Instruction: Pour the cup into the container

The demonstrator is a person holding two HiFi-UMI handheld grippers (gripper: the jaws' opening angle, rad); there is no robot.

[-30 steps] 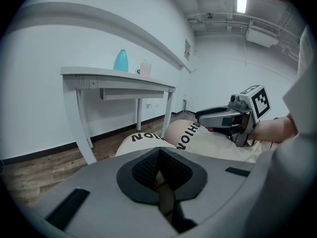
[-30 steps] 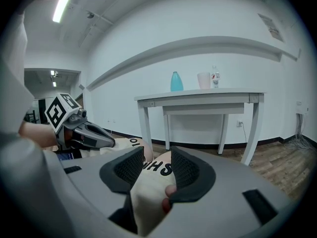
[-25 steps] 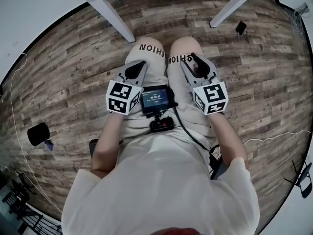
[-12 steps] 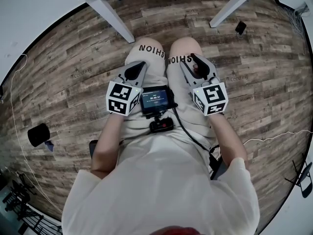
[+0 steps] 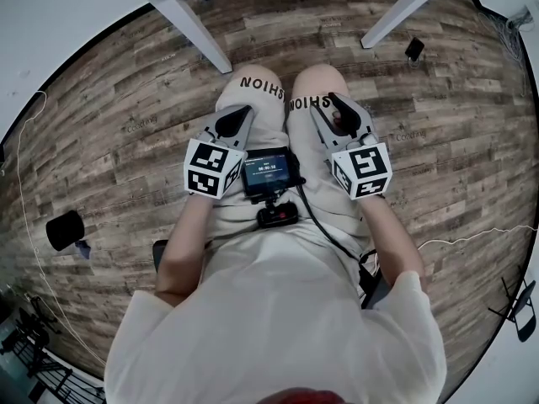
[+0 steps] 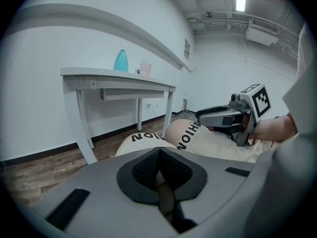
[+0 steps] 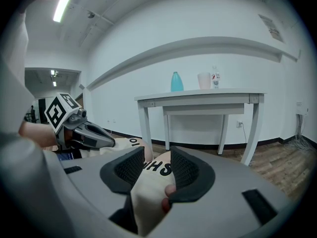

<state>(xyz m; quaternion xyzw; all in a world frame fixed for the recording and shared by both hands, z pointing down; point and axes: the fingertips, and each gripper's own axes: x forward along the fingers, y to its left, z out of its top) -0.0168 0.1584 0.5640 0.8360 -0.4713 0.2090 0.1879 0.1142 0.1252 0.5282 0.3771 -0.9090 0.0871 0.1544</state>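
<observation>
On a white table (image 7: 198, 97) across the room stand a teal container (image 7: 177, 82), a pale cup (image 7: 204, 80) and a small clear bottle (image 7: 215, 78). The left gripper view shows the same teal container (image 6: 121, 61) and cup (image 6: 145, 68). A seated person rests both grippers on their thighs, far from the table. My left gripper (image 5: 238, 112) lies on the left thigh, its pads closed together and empty. On the right thigh, my right gripper (image 5: 337, 101) has its jaws a little apart, and only the cloth of the shorts shows through the gap.
The table's white legs (image 5: 192, 30) stand ahead of the knees on a wood-plank floor. A small camera with a lit screen (image 5: 269, 171) hangs at the person's waist. A black round object (image 5: 66, 230) lies on the floor at left, a small dark item (image 5: 414, 49) at upper right.
</observation>
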